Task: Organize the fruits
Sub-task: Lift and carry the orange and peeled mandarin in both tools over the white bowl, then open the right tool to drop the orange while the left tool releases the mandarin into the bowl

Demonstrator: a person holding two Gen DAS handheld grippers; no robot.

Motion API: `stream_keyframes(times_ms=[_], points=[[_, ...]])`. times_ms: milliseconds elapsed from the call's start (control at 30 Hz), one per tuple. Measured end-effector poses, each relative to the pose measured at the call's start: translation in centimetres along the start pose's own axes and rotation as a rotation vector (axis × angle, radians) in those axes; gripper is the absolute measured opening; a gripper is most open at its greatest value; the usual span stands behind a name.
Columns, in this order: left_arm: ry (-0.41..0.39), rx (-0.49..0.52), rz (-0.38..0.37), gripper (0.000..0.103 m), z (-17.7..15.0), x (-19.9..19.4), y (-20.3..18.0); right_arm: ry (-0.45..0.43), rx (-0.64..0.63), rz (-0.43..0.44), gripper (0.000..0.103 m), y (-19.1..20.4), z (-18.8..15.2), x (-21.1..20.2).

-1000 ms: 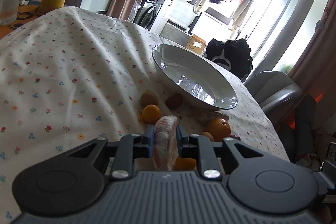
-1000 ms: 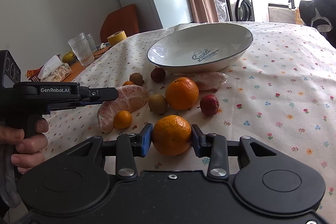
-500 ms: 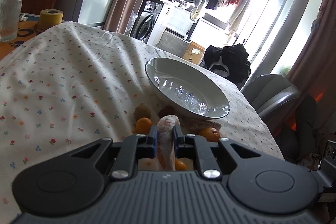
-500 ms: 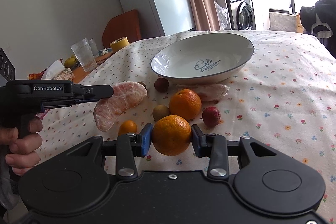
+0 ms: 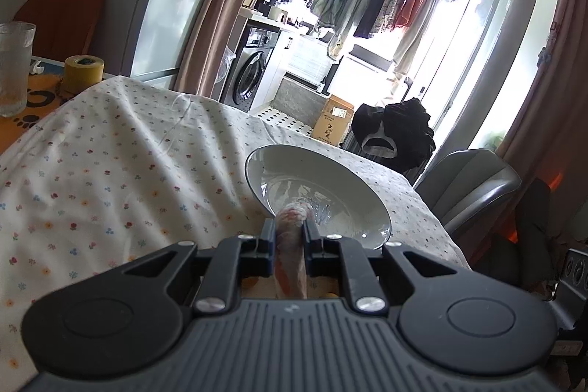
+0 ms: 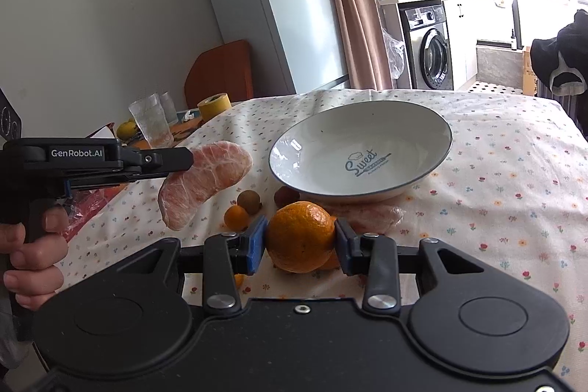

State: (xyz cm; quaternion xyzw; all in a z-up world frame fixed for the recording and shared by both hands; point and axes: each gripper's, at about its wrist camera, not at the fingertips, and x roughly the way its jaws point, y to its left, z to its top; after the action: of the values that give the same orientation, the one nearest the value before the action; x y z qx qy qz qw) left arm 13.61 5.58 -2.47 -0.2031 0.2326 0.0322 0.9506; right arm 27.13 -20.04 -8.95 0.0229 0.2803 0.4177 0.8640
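My left gripper point(image 5: 289, 233) is shut on a wrapped pink pomelo segment point(image 5: 290, 245), held in the air short of the white bowl point(image 5: 367, 197). The right wrist view shows that segment point(image 6: 205, 182) from the side, left of the empty bowl point(image 6: 422, 149). My right gripper point(image 6: 299, 237) is shut on an orange point(image 6: 299, 236), raised above the table in front of the bowl. On the cloth lie a small kumquat point(image 6: 236, 217), a brown longan point(image 6: 248, 201), a dark red lychee point(image 6: 286, 196) and a second wrapped pomelo segment point(image 6: 371, 214).
A floral tablecloth point(image 6: 496, 193) covers the table. At the far left stand drinking glasses point(image 6: 150, 118), a yellow tape roll point(image 6: 214, 105) and a yellow fruit point(image 6: 126, 128). A grey chair point(image 5: 474, 186) sits beyond the table's right edge. A hand point(image 6: 29, 267) grips the left tool.
Both grippers have risen with their fruit. The left one carried the pomelo segment up and toward the bowl; the right one lifted the orange off the cloth and nearer the bowl.
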Motion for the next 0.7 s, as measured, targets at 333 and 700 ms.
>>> stream_keyframes(times_ms=[333,700], points=[[0.006,0.017,0.003,0.013,1.1,2.3,-1.1,-0.013,0.019,-0.006,0.037,-1.5,2.1,1.9],[0.005,-0.011,0.021,0.013,3.0,5.9,-2.7,0.01,0.051,-0.037,0.037,-3.6,4.7,4.8]])
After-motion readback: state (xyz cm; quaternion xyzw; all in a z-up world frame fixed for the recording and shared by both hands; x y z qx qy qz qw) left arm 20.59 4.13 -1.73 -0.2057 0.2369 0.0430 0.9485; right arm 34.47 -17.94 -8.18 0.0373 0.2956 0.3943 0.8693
